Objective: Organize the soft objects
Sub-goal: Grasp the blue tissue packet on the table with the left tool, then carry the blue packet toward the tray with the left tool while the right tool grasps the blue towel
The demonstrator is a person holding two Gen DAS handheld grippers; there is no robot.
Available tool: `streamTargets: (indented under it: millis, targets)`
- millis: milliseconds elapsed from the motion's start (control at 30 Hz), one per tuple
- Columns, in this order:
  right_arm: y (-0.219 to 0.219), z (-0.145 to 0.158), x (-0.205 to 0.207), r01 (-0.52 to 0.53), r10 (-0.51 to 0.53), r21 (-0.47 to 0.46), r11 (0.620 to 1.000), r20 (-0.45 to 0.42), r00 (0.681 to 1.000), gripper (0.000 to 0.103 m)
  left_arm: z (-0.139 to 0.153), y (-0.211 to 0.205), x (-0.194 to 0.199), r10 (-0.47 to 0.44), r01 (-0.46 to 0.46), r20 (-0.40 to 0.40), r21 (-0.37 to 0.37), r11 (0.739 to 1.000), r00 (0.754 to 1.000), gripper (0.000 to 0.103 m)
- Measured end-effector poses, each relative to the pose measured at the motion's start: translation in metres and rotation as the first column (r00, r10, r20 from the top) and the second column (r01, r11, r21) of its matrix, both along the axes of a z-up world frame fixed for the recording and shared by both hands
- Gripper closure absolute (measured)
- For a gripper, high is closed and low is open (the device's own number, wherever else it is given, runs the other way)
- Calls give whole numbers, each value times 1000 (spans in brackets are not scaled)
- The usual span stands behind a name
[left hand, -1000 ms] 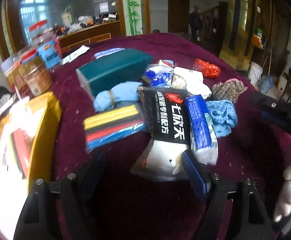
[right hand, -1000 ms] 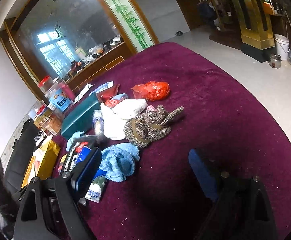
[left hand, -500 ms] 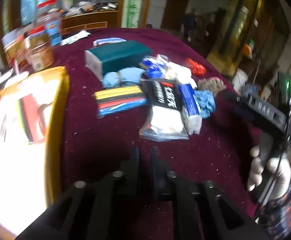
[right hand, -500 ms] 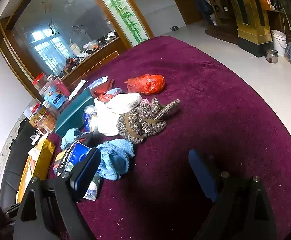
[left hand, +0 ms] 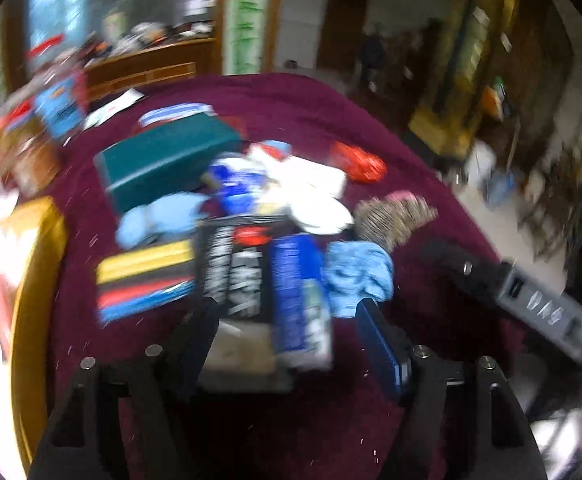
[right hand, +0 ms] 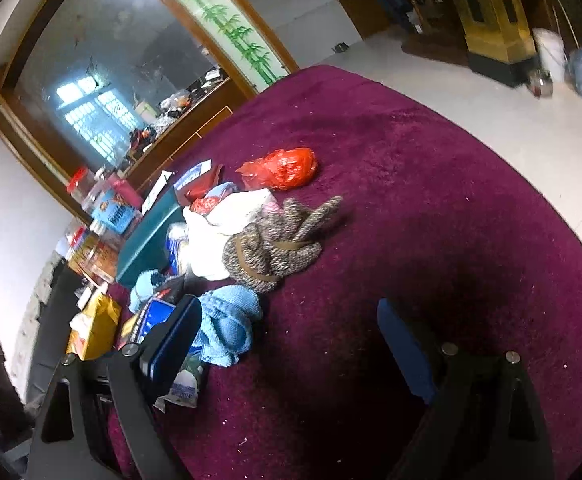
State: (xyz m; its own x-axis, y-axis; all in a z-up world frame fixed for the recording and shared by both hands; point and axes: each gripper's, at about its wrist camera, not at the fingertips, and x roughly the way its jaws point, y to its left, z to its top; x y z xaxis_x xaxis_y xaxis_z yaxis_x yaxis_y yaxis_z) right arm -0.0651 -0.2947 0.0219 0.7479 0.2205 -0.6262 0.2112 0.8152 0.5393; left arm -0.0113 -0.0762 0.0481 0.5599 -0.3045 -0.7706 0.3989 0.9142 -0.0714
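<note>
A pile of soft things lies on the maroon tablecloth [right hand: 431, 200]. It holds a light-blue knitted cloth [left hand: 357, 276] [right hand: 227, 324], a brown knitted bundle [left hand: 391, 216] [right hand: 275, 244], a white soft bag [left hand: 311, 196] [right hand: 219, 224], a red bag [left hand: 357, 164] [right hand: 283, 168] and a pale-blue roll [left hand: 159, 216]. My left gripper [left hand: 289, 344] hovers at the pile's near edge with its jaws opening. The ends of a black pouch [left hand: 231, 264] and a blue packet [left hand: 295, 300] lie between the fingers, and the pads stand clear of them. My right gripper [right hand: 291, 344] is open over bare cloth, with the light-blue cloth by its left finger.
A teal box [left hand: 163, 160] [right hand: 147, 236] and a striped pack [left hand: 147, 276] sit left of the pile. A yellow bag [left hand: 31, 280] [right hand: 95, 328] lies at the table's left edge, with jars [right hand: 107, 208] behind it. The right gripper's body [left hand: 531, 300] shows at the right of the left wrist view.
The left gripper's jaws shut while it drew back from the pile, then came apart again as it moved back in over the black pouch. The right gripper stays nearly still.
</note>
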Motion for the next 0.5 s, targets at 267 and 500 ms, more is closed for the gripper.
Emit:
streamTargets:
  millis: [267,500]
  targets:
    - [-17,-7,-3,34,-35,116,993,8,999,14,-2,-18,-7,-101,101,-1,37,994,995,84]
    - [-17,-6,-1,31,-31,105,994,5,999,14,30,44,-60,-100,101,14,-122,987,995,84]
